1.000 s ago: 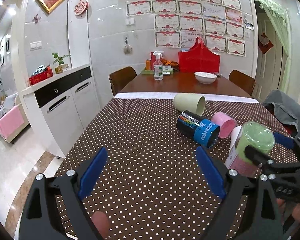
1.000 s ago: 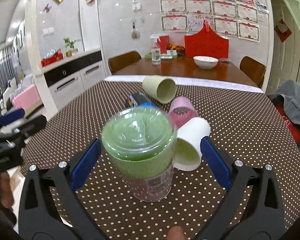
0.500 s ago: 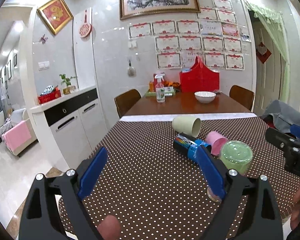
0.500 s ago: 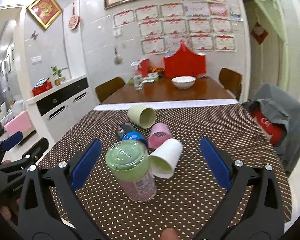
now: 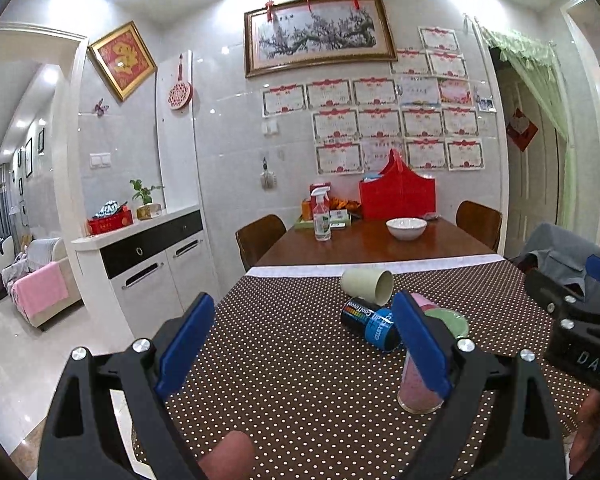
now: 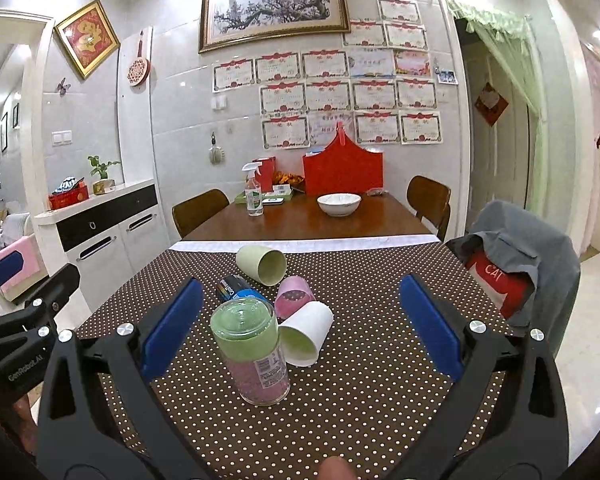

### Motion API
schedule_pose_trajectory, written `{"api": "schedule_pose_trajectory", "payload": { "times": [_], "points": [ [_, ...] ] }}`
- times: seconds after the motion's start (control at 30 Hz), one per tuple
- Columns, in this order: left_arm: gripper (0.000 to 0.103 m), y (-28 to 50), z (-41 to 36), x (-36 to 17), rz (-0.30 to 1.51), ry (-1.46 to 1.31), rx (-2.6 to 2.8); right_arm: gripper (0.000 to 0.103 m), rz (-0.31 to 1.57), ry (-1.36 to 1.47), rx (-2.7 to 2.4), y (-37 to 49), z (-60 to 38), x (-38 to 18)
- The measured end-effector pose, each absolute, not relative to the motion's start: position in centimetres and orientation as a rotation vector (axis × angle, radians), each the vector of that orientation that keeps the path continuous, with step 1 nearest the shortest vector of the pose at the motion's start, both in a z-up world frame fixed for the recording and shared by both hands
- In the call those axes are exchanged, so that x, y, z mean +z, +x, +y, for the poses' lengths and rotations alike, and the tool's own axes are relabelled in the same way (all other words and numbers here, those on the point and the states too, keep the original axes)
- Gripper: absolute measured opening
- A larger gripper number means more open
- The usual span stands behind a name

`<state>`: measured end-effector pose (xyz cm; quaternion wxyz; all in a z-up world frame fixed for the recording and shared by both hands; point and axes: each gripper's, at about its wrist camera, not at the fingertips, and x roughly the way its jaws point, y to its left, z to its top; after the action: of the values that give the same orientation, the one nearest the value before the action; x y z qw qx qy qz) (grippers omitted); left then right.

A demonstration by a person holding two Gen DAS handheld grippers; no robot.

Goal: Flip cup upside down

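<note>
The clear cup [image 6: 255, 354] stands on the polka-dot tablecloth [image 6: 380, 380] with its green base up and its mouth flat on the cloth, pink and green showing through the wall and a barcode label on its side. The right gripper [image 6: 300, 332] sits above the near edge, blue pads spread wide, nothing between them; the cup stands free in the left part of that gap, close to the left pad [image 6: 172, 330] but apart from it. Just right of the cup lies a white cup [image 6: 306, 338] on its side, mouth toward us, touching or nearly so. Beyond it a pink cup [image 6: 294, 294] lies tipped, and farther still a pale green cup [image 6: 262, 266] on its side, mouth toward the near right. A black and blue can [image 6: 236, 290] lies behind the clear cup. Over on the left, the left gripper [image 5: 300, 344] hangs with its fingers just as far apart, gripping nothing; from its camera the clear cup [image 5: 418, 392] is half hidden behind the right pad [image 5: 420, 344]. At the far end, a white bowl [image 6: 339, 204] and a spray bottle [image 6: 254, 196] stand on bare wood.
</note>
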<state>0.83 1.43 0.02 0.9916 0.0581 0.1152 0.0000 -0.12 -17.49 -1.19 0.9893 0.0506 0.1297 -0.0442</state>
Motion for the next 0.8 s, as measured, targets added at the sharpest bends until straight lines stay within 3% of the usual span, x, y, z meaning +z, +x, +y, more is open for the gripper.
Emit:
{"api": "schedule_pose_trajectory", "payload": {
  "times": [0.8],
  "points": [
    [0.089,-0.5,1.8,0.6,0.185,0.093,0.014,0.097,0.237,0.083,-0.088,-1.2,-16.2,-0.7]
  ]
}}
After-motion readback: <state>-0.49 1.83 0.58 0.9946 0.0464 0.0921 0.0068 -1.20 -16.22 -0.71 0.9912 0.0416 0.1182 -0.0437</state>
